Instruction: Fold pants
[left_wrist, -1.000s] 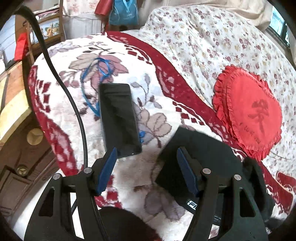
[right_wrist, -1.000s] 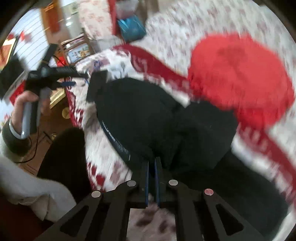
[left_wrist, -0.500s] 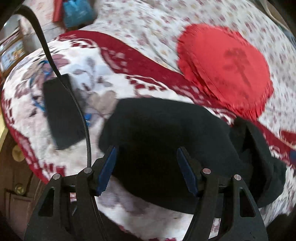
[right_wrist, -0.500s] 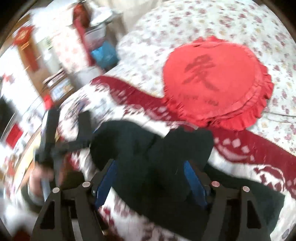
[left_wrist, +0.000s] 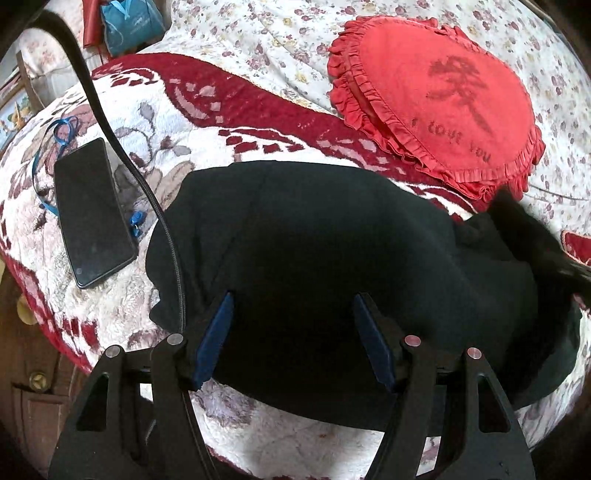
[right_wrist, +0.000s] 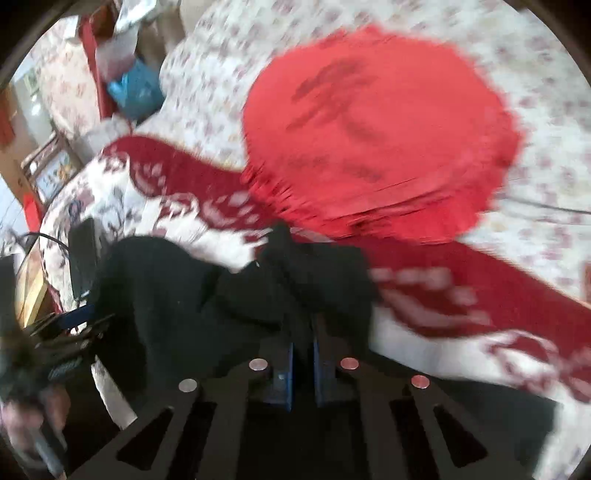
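Black pants (left_wrist: 325, 236) pinched in right tongs (right_wrist: 302, 354) on floral blanket (left_wrist: 155, 122)

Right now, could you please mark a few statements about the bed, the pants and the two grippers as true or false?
1. The left gripper stands open above the black pants. True.
2. The right gripper is wide open. False: its jaws have just been closing and are nearly together, with black cloth between them.
3. A phone lies on the blanket beside the pants. True.
4. The red cushion lies on top of the pants. False: it lies behind them on the flowered bedcover.
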